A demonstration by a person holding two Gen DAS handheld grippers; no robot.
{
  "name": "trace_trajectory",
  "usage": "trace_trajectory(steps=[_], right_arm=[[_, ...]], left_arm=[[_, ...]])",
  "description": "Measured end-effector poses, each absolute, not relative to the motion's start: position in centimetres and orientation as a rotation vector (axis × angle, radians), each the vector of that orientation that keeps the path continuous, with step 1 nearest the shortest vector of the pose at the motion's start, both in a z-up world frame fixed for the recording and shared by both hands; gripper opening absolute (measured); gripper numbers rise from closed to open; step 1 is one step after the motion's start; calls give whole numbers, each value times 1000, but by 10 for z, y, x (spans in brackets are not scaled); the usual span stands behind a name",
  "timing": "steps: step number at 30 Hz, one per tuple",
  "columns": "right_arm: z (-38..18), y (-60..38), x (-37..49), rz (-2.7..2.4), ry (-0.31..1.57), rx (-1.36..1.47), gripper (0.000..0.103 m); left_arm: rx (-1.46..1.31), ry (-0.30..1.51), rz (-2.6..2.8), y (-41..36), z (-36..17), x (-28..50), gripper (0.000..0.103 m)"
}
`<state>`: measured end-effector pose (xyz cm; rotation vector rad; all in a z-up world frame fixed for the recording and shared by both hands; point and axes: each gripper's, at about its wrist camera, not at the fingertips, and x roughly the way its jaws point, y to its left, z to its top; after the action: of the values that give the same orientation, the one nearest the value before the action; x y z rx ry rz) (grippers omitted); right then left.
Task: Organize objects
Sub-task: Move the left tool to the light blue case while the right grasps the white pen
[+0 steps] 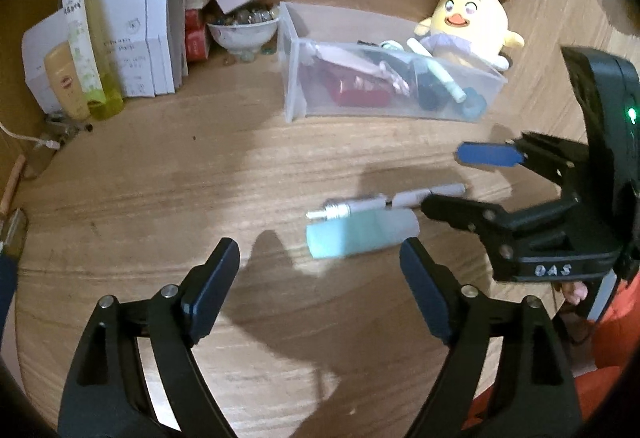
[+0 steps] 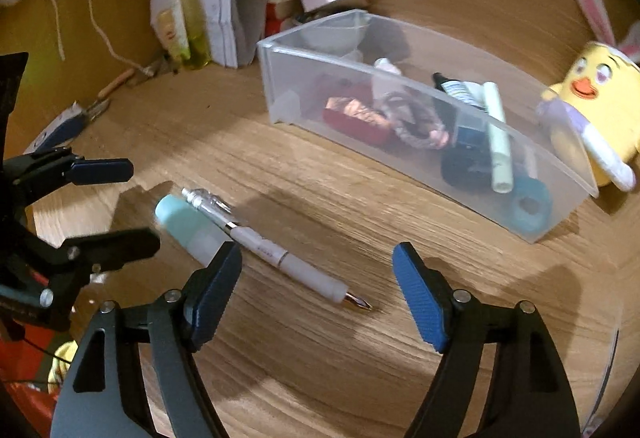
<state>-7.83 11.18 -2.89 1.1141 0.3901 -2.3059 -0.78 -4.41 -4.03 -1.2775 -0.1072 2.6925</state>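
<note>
Teal tube (image 1: pixel 360 234) and pen (image 2: pixel 280 254) lie touching on the surface, near the bin (image 2: pixel 568 173). Left claw (image 1: pixel 320 290) and right claw (image 2: pixel 316 290) hover open, empty — straddle one item squarely, then squeeze.

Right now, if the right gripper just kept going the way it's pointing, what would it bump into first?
Most likely the white pen lying on the wooden table. The right gripper is tilted down with its jaws open and empty, and the pen's tip end lies just ahead between them. Depth is hard to judge; it might meet bare table.
</note>
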Motion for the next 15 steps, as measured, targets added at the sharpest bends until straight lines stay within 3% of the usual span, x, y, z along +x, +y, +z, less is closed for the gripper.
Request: trace_trajectory(steps=[3,7,9,12,15], right_arm=[[-33,105,-84,-2262,421,1135,57],[-37,99,-90,-2211,432,1146,49],[-36,96,-91,-2200,434,1141,33],[-35,98,-90,-2215,435,1135,23],[-35,105,-86,-2232,423,1135,16]], left_arm=[[-1298,-87,2700,-41,-45,-7,83],[-1315,-105,2674,-39,-49,-9,83],[-1325,-102,2667,-37,-51,-11,83],[-1326,-96,2657,-32,-51,-14,85],[-1331,-93,2628,-24,-51,-19,91]])
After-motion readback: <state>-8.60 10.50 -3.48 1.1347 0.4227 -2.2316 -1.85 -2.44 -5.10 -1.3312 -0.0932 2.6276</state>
